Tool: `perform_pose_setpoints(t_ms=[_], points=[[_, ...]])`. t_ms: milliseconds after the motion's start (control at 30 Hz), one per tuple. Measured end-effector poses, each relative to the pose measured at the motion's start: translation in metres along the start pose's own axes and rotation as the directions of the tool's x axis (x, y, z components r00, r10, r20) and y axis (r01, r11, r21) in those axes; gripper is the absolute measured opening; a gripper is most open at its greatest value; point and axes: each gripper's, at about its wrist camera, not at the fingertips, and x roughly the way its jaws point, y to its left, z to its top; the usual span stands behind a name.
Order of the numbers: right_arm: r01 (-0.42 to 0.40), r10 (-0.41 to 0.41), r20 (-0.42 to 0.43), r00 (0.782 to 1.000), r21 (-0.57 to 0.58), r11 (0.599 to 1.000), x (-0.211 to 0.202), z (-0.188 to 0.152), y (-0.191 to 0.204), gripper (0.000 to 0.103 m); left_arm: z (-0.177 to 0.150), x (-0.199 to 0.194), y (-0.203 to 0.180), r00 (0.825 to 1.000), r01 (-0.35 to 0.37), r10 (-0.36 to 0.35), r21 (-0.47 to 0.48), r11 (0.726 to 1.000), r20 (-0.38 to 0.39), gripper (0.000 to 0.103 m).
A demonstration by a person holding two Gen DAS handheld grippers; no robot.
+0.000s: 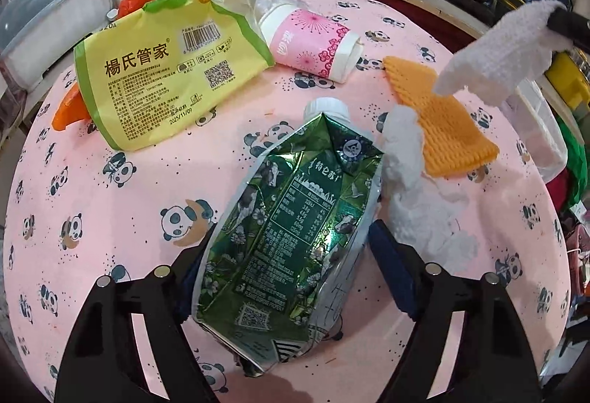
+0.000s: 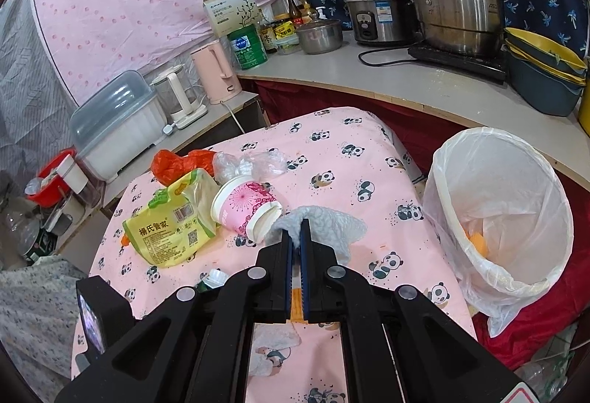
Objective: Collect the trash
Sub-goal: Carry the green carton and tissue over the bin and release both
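My left gripper [image 1: 291,240] is open around a crushed green milk carton [image 1: 291,218] that lies on the pink panda tablecloth [image 1: 110,218], one finger on each side. My right gripper [image 2: 297,231] is shut on a white foam net [image 2: 324,226] and holds it above the table; the net also shows in the left wrist view [image 1: 494,56]. A lined trash bin [image 2: 497,211] stands right of the table. A yellow-green bag [image 1: 162,71], a pink paper cup [image 1: 313,41], an orange foam net [image 1: 442,115] and another white foam net [image 1: 409,189] lie on the table.
An orange plastic bag [image 2: 177,163] and a clear plastic wrap [image 2: 250,163] lie at the table's far side. Behind stand a counter [image 2: 387,78] with pots, a rice cooker, kettles and a plastic storage box [image 2: 114,122].
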Motion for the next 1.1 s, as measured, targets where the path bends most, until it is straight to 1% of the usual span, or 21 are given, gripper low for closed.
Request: perform_pose_setpoints(t_ms=[67, 100, 133, 167, 233, 300, 400, 500, 533, 600, 633, 733, 800, 833, 967, 1100], points=[[0.002, -0.002, -0.003, 1.0, 0.002, 1.0, 0.001, 0.0, 0.0, 0.004, 0.002, -0.006, 0.005, 0.999, 0.032, -0.032, -0.022, 0.999, 0.01, 0.051], [0.003, -0.003, -0.003, 1.0, 0.001, 1.0, 0.001, 0.0, 0.0, 0.004, 0.003, -0.01, 0.009, 0.999, 0.053, -0.053, -0.039, 0.998, 0.01, 0.045], [0.003, -0.003, -0.002, 1.0, 0.001, 1.0, 0.001, 0.0, 0.0, 0.004, 0.004, -0.013, 0.013, 0.998, 0.068, -0.067, -0.06, 0.996, 0.016, 0.037], [0.002, -0.002, -0.001, 1.0, 0.001, 1.0, 0.001, 0.0, 0.001, 0.004, 0.005, -0.017, 0.018, 0.996, 0.083, -0.082, -0.082, 0.993, 0.023, 0.034], [-0.001, 0.001, 0.0, 1.0, 0.001, 1.0, 0.001, 0.0, 0.002, 0.004, 0.006, -0.023, 0.021, 0.996, 0.079, -0.076, -0.094, 0.992, 0.037, 0.033], [-0.003, 0.003, 0.001, 1.0, -0.003, 1.0, 0.001, 0.0, 0.003, 0.004, 0.005, -0.025, 0.023, 0.996, 0.087, -0.084, -0.093, 0.992, 0.032, 0.032], [-0.008, 0.008, 0.002, 1.0, -0.005, 1.0, -0.001, -0.001, 0.005, 0.004, 0.005, -0.021, 0.023, 0.988, 0.155, -0.155, -0.125, 0.98, 0.01, 0.033], [-0.01, 0.01, 0.0, 1.0, -0.006, 1.0, -0.002, -0.003, 0.006, 0.004, 0.003, -0.015, 0.013, 0.981, 0.19, -0.192, -0.115, 0.975, -0.011, 0.033], [-0.01, 0.01, 0.0, 1.0, -0.006, 1.0, -0.003, -0.003, 0.005, 0.004, 0.003, -0.014, 0.011, 0.979, 0.199, -0.202, -0.116, 0.973, -0.014, 0.034], [-0.009, 0.009, -0.001, 1.0, -0.004, 1.0, -0.003, -0.003, 0.005, 0.004, 0.004, -0.009, 0.006, 0.976, 0.211, -0.215, -0.118, 0.97, -0.025, 0.039], [-0.008, 0.008, -0.002, 1.0, -0.002, 1.0, -0.003, -0.003, 0.004, 0.004, 0.005, -0.007, 0.004, 0.976, 0.211, -0.215, -0.119, 0.97, -0.025, 0.044], [-0.005, 0.005, -0.007, 1.0, 0.005, 1.0, -0.001, -0.004, 0.0, 0.004, 0.008, -0.002, 0.0, 0.979, 0.201, -0.204, -0.111, 0.973, -0.019, 0.044], [-0.003, 0.003, -0.009, 1.0, 0.007, 1.0, -0.001, -0.004, -0.002, 0.004, 0.011, -0.001, -0.002, 0.978, 0.207, -0.21, -0.113, 0.972, -0.014, 0.038], [-0.002, 0.002, -0.009, 1.0, 0.008, 1.0, 0.0, -0.004, -0.003, 0.004, 0.013, -0.003, -0.003, 0.976, 0.216, -0.217, -0.111, 0.97, -0.006, 0.03], [0.0, 0.0, -0.004, 1.0, 0.017, 1.0, -0.001, -0.002, -0.009, 0.004, 0.02, -0.019, -0.005, 0.974, 0.225, -0.223, -0.093, 0.97, 0.032, 0.019], [0.001, -0.001, 0.01, 1.0, 0.024, 1.0, -0.005, 0.002, -0.014, 0.004, 0.028, -0.038, -0.011, 0.976, 0.21, -0.205, -0.074, 0.975, 0.076, 0.018]])
